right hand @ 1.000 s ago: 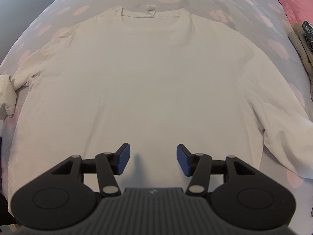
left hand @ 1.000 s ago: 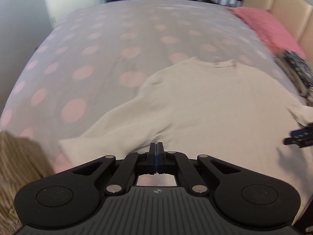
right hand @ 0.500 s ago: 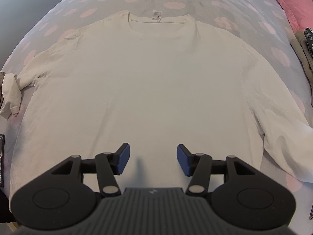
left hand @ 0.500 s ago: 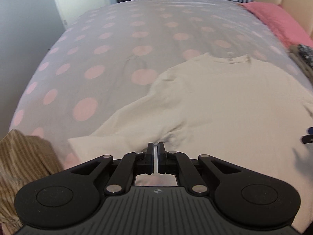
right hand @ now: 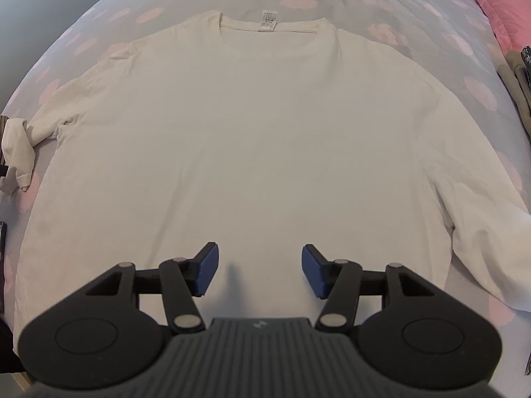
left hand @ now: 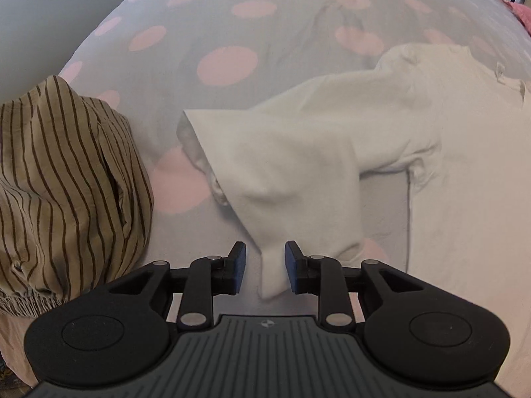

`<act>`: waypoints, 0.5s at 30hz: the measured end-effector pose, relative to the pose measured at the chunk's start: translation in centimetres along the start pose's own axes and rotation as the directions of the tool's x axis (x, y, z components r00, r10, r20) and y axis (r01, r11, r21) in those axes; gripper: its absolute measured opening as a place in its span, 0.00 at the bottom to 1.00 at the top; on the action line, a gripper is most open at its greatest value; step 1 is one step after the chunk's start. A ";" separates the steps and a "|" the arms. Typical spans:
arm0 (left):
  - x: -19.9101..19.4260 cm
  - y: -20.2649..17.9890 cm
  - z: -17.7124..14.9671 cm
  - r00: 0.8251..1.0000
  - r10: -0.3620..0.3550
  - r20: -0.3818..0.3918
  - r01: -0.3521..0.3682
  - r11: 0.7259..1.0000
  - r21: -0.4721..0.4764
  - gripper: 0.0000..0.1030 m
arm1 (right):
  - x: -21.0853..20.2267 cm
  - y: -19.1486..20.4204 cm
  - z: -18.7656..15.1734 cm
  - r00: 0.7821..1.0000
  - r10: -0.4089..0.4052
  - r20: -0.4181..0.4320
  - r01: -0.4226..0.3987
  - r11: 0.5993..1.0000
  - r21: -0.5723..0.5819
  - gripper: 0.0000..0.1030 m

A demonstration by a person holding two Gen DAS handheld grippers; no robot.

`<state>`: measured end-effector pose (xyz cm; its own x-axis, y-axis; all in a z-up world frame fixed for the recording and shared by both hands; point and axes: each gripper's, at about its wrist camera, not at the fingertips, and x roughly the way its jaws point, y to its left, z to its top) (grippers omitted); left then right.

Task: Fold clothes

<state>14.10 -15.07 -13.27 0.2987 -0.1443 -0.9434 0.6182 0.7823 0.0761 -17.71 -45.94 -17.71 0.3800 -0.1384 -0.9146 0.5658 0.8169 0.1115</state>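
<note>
Fingers of left gripper [left hand: 263, 267] parted to a moderate gap, blue pads [left hand: 238, 265] on either side of the cuff end of the white shirt's [right hand: 252, 139] left sleeve [left hand: 285, 179]; cuff tip hanging down between the pads, nearer the right-hand one, contact with it not clear; sleeve doubled back on itself and bunched, running from the shoulder toward the camera; striped brown garment [left hand: 63, 179] heaped just left of that sleeve, apart from it, on the polka-dot bedspread [left hand: 212, 49]. Right gripper [right hand: 260, 272] spread wide, noticeably wider than the left, blue pads [right hand: 207, 270] hovering over the lower middle of the shirt body with nothing between them; faint shadow on the cloth in the gap; touching or just above the fabric, cannot tell. Shirt lying flat and face up across the bedspread, collar away from the camera, neck label [right hand: 268, 20] showing inside the collar; right sleeve [right hand: 478, 219] stretched out and down toward the frame's right edge; left sleeve seen from this side as a small crumpled bundle at the far left edge. Pink pillow [right hand: 497, 0] at upper right; darker folded clothing [right hand: 517, 73] at the right edge beside it.
</note>
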 end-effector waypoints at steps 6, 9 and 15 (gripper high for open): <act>0.2 0.1 -0.2 1.000 -0.014 -0.011 0.013 1.000 -0.023 0.34 | -0.2 0.0 -0.2 0.998 0.030 0.051 -0.030 1.000 0.001 0.57; 0.3 0.2 -0.2 1.000 -0.009 -0.022 0.009 0.999 -0.034 0.39 | -0.6 0.0 -0.2 0.994 0.028 0.103 -0.028 1.000 0.005 0.57; -0.4 0.5 -0.1 0.999 -0.042 -0.014 0.041 0.998 -0.048 0.39 | -0.9 0.1 0.0 0.989 0.046 0.138 -0.046 0.999 0.003 0.52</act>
<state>14.24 -14.51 -12.91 0.2623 -0.1681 -0.9502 0.5946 0.8037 0.0219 -18.03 -45.76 -16.92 0.5028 -0.1771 -0.8461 0.5496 0.8209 0.1548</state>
